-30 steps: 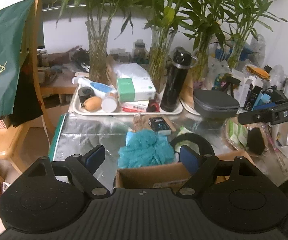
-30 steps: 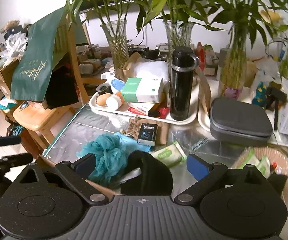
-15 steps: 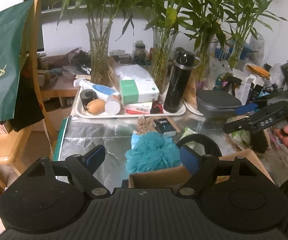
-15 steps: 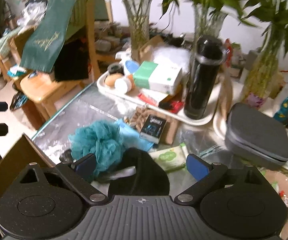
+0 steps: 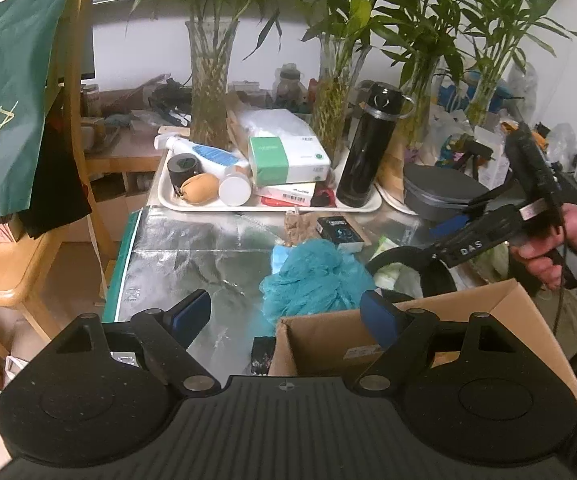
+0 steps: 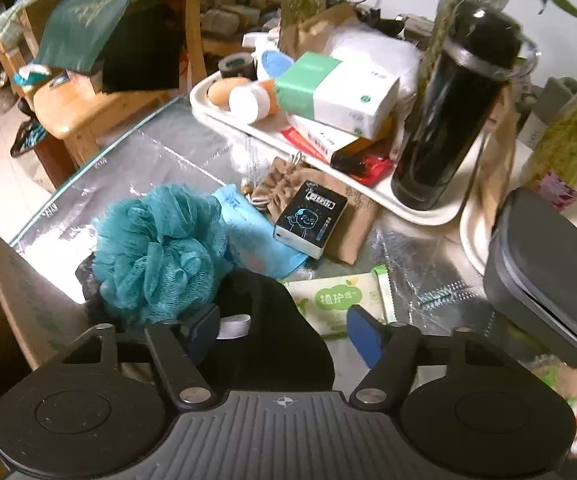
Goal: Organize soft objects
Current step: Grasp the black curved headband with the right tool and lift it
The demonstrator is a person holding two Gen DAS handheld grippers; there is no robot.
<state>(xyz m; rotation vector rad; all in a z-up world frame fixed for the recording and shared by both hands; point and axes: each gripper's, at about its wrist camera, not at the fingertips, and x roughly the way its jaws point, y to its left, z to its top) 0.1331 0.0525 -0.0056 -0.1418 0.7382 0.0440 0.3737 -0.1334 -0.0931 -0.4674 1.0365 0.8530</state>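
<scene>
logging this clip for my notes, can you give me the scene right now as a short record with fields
surface: silver foil-covered tabletop
soft items: teal mesh bath pouf, black fabric cap, both lying on the foil
container: brown cardboard box at the near edge
right hand-held gripper: jaws closing around the cap, pads not yet pressing it
left hand-held gripper: open, empty, above the foil and box rim
behind: white tray with tall black bottle
</scene>
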